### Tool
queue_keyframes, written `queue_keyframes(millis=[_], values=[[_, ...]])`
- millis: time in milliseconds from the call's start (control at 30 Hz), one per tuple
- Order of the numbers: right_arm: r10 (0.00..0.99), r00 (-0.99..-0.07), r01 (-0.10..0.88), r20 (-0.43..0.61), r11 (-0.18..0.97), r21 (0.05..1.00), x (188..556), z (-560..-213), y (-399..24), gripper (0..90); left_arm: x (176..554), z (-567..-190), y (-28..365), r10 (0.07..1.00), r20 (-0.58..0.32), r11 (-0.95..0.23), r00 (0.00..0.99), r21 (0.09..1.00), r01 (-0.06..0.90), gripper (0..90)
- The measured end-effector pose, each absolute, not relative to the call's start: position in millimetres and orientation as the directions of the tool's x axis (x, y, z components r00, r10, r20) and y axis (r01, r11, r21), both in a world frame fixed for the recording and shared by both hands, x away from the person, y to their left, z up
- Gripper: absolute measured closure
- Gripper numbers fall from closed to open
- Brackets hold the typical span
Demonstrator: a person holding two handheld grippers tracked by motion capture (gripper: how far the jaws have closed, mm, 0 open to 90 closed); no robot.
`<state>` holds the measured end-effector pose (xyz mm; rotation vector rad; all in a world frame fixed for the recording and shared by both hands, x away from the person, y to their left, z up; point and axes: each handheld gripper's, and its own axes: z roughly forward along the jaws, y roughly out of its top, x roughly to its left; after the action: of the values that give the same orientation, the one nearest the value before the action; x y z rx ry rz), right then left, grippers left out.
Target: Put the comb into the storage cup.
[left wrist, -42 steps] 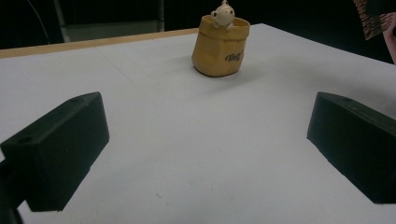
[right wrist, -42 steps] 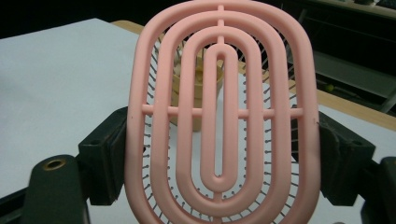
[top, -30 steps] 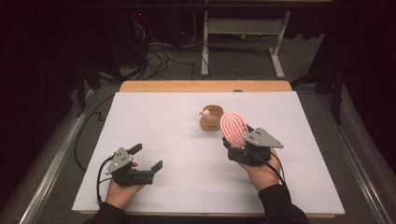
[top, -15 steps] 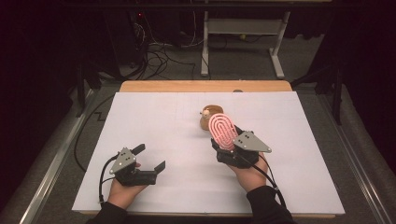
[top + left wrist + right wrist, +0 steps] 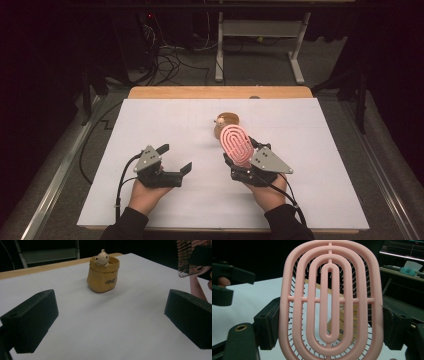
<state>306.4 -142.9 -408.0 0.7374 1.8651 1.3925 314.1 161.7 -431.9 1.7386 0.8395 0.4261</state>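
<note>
A pink oval hairbrush point(image 5: 236, 144) stands upright in my right gripper point(image 5: 241, 158), which is shut on its two long edges. Its slotted back point(image 5: 329, 300) faces the right gripper view, with the bristles pointing away. Just beyond it stands a small yellow bag-shaped pot point(image 5: 227, 122) with a pale bear figure peeking over its rim point(image 5: 103, 277). My left gripper point(image 5: 175, 158) hovers left of the brush, open with nothing between its pads point(image 5: 32, 320), and points toward the pot. The brush's bristles point(image 5: 186, 257) show at the top right of the left gripper view.
White paper point(image 5: 150, 125) covers the table, and a wooden edge point(image 5: 220, 92) shows at the far side. Cables and a metal stand point(image 5: 260, 45) lie on the dark floor beyond. The left gripper point(image 5: 227, 282) appears at the left of the right gripper view.
My left gripper has moved right, toward the table's middle, and lifted a little. The right gripper with the brush has shifted slightly left and stays shut on it.
</note>
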Motion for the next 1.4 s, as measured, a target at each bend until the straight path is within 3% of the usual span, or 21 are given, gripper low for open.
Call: queue_keyframes(millis=[300,533,767,1400], values=[[0.785,-0.583,0.035,-0.210,0.282,0.959,305,-408,-148,20.3,331,-424,134,0.683,-0.114,-0.176,0.721,0.933,0.314,0.0],[0.805,-0.558,0.021,-0.204,0.260,0.965,301,-406,-157,20.4,332,-416,114,0.645,-0.155,-0.151,0.749,0.934,0.323,0.0],[0.797,-0.555,0.014,-0.239,0.296,0.955,301,-411,-153,20.4,322,-417,109,0.597,-0.158,-0.178,0.787,0.930,0.321,0.0],[0.737,-0.609,-0.045,-0.294,0.338,0.940,287,-416,-128,20.3,308,-390,113,0.549,-0.214,-0.074,0.808,0.950,0.302,0.0]])
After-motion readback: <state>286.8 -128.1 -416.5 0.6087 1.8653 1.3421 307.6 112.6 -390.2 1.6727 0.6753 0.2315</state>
